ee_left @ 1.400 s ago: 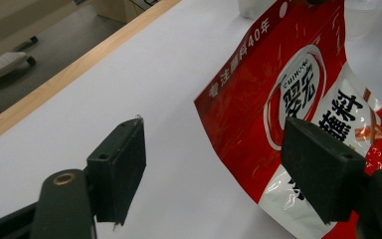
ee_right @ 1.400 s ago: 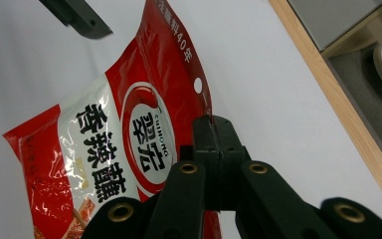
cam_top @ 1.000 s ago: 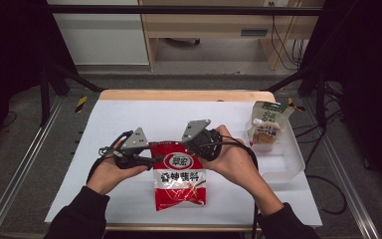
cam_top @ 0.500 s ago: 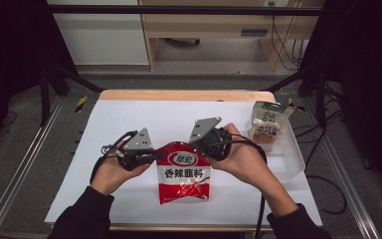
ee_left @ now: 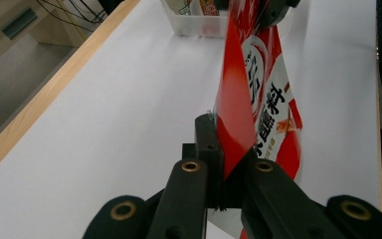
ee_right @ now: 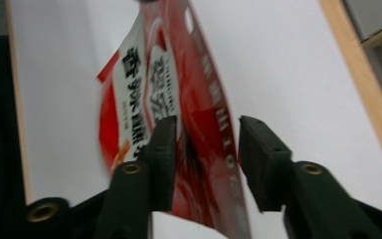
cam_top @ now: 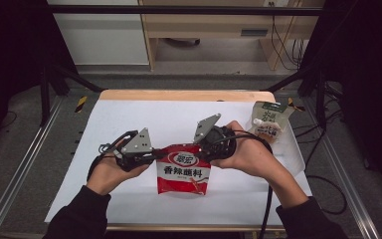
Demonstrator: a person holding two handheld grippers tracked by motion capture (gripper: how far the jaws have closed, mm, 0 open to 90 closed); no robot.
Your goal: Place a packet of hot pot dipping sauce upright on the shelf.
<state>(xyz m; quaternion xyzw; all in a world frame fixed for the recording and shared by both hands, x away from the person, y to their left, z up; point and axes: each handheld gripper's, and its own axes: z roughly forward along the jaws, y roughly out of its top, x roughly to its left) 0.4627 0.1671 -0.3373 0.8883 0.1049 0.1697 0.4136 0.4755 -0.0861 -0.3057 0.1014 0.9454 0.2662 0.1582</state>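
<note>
Red sachet (cam_top: 183,169) centre frame, long axis vertical, hanging above surface (cam_top: 129,119). Left hand-held gripper (cam_top: 151,155) pinches upper-left corner; right hand-held gripper (cam_top: 206,149) jaws just opening, spread astride upper-right edge.

Both forearms, in dark sleeves, are brought in from 6 o'clock and angled inward. The left hand (cam_top: 108,172) is cupped under the left gripper (cam_top: 151,155), which is pointed toward 3 o'clock; its jaws are clamped tight on the edge of the red packet (cam_top: 183,169). The right hand (cam_top: 248,157) is wrapped around the right gripper (cam_top: 205,149), pointed toward 9 o'clock. Its jaws have just been opening; the packet's other edge lies between them, clear of one pad.
</note>
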